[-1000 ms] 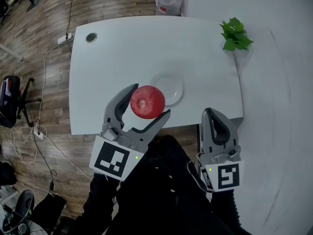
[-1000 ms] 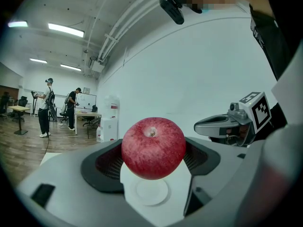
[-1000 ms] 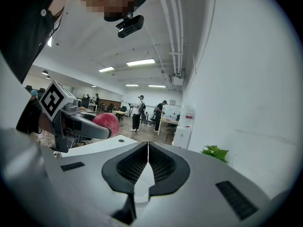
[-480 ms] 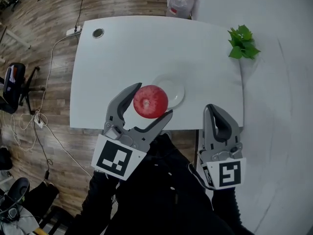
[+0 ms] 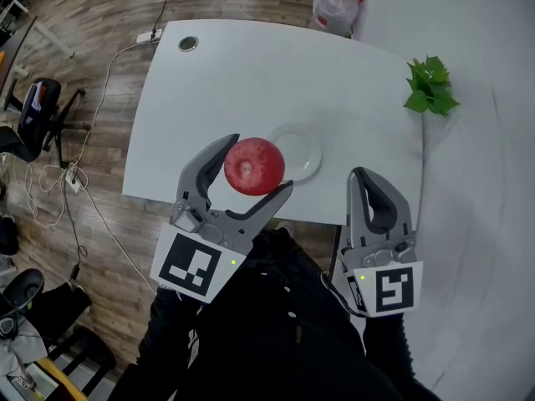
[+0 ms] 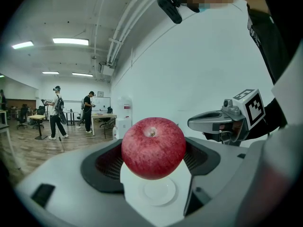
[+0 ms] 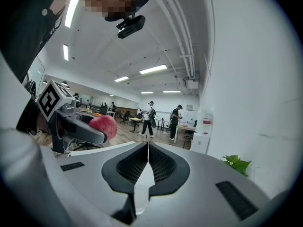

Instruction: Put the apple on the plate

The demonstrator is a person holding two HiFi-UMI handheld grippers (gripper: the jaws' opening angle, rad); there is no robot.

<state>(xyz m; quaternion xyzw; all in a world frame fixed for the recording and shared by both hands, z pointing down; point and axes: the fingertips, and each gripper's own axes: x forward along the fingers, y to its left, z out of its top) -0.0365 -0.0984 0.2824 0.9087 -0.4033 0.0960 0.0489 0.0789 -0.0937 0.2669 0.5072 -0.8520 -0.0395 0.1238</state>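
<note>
Apple (image 5: 253,166): clamped between the two jaws of the left gripper (image 5: 259,165), stem end up, held off the table (image 5: 251,73) over its near edge. The left gripper slants forward and to the right, toward the plate (image 5: 307,154). In the left gripper view the plate lies just beyond and below the apple, with nothing between them.

Right gripper (image 5: 363,174): jaws pressed together, nothing held, pointing forward at the table's near right corner, apart from the plate.

Farther back: a round grommet (image 5: 188,44) at the far left corner, a leafy plant (image 5: 430,86) at the right edge, and a clear jug (image 5: 338,7) past the far edge.
</note>
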